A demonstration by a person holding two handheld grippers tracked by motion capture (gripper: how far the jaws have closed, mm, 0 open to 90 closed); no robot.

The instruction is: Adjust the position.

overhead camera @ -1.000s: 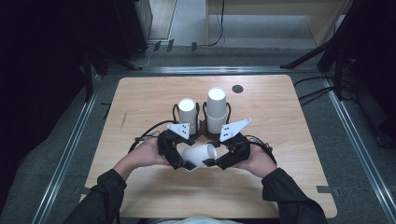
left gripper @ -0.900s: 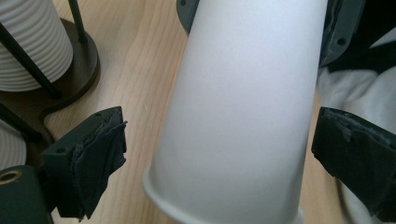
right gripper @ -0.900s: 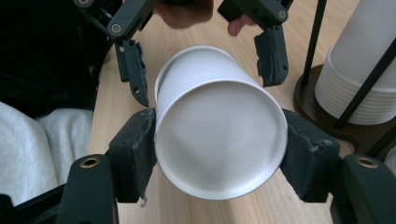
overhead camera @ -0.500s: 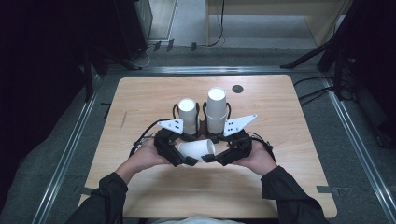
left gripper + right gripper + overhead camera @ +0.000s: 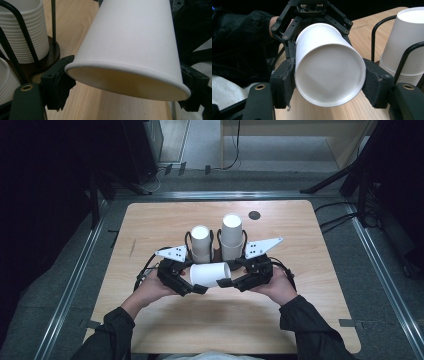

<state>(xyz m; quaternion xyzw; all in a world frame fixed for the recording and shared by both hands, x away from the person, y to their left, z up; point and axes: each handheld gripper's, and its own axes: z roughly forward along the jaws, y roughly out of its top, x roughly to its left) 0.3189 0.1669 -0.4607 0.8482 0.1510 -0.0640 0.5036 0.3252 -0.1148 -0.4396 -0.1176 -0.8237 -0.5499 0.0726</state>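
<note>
1. Paper cup (image 5: 209, 274), white, lies on its side in the air just above the wooden counter (image 5: 310, 245), between the two grippers, near the person's edge.
2. Right gripper (image 5: 227, 283) grasps the cup at its closed bottom end; in the right gripper view its two black fingers (image 5: 284, 82) press on either side of the cup's base (image 5: 329, 80).
3. Left gripper (image 5: 197, 289) sits at the cup's open rim. In the left gripper view the rim (image 5: 125, 75) lies between its fingers (image 5: 58, 80), which have just been closing; the left finger touches the rim, the right one stands right against it, so the cup looks grasped from this end too.
4. Two stacks of white cups stand upright in a black wire holder (image 5: 217, 251) just behind the grippers: a shorter stack (image 5: 201, 242) on the left and a taller stack (image 5: 232, 236) on the right.
5. Small dark round spot (image 5: 254, 215) shows on the counter farther back, well apart from the cups.
6. Person's hands and dark sleeves (image 5: 310, 330) come in from the near edge.
</note>
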